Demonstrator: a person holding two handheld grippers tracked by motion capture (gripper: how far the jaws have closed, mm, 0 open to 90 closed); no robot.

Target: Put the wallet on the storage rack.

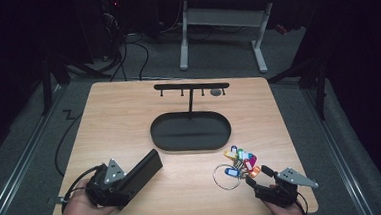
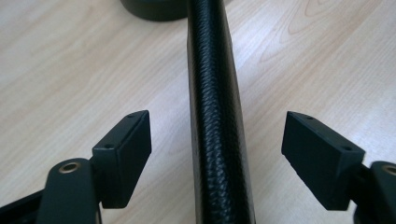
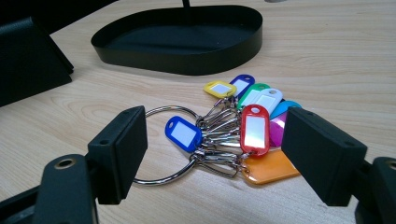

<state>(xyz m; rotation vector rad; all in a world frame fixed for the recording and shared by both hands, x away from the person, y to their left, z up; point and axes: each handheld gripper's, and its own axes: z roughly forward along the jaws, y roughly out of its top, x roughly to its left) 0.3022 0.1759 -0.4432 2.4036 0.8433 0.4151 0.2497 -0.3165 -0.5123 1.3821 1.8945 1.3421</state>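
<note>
Pale wooden table [image 1: 129, 116] under dim light, dark floor and desk legs beyond. Right gripper [image 1: 258, 175] released, jaws spread wide and low over the near right edge, straddling the bunch of key tags [image 3: 243, 126] without touching it. Tags fanned flat on the wood: blue, red, orange, yellow, green, white among them, clipped to a steel ring [image 3: 163, 144] lying toward the left jaw. Further out, black oval tray [image 3: 187, 42] with its hook rack [image 1: 191, 86] rising behind. Left gripper [image 2: 215, 154] also released, jaws apart either side of a black textured case [image 2: 212, 116] that runs between them, no pad pressing it.

Best done by lowering the right jaws nearly to the wood, centring on the ring or the cluster of clips rather than a single loose tag, then closing slowly. Likely risk: tags sliding apart or swinging on lift.
</note>
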